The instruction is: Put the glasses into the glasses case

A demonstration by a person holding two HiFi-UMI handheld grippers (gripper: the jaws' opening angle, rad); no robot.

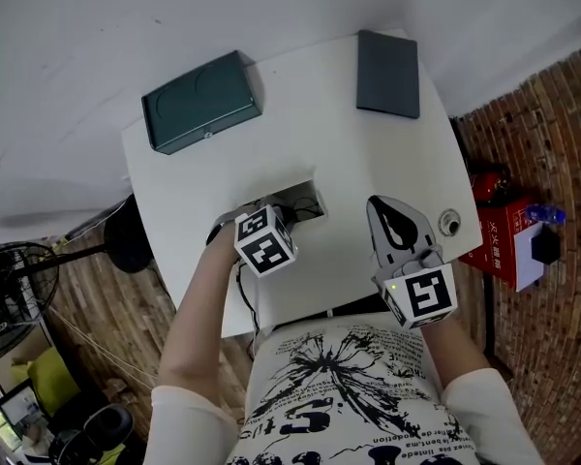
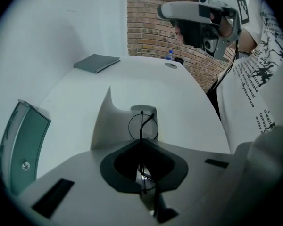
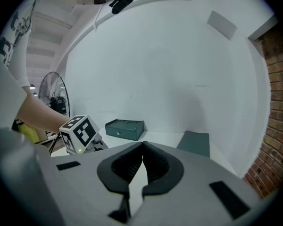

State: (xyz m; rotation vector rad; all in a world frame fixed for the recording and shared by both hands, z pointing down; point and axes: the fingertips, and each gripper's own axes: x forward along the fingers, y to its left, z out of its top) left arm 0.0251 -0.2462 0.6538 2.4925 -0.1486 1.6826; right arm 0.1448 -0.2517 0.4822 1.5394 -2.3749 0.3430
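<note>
Thin black wire glasses with round lenses point(image 2: 142, 125) are pinched in my left gripper point(image 2: 142, 144), whose jaws are shut on the frame, low over the table's near part. In the head view the glasses point(image 1: 306, 207) show just beyond that gripper point(image 1: 292, 213). A closed dark green box-shaped case point(image 1: 201, 100) stands at the table's far left, well away from both grippers. My right gripper point(image 1: 379, 205) hovers to the right with its jaws shut point(image 3: 142, 146) and nothing between them.
A flat dark grey case point(image 1: 387, 73) lies at the far right of the white table point(image 1: 368, 163). A white upright piece point(image 2: 108, 119) stands behind the glasses. A small round silver object point(image 1: 450, 222) sits near the right edge. A red box point(image 1: 502, 235) is on the floor.
</note>
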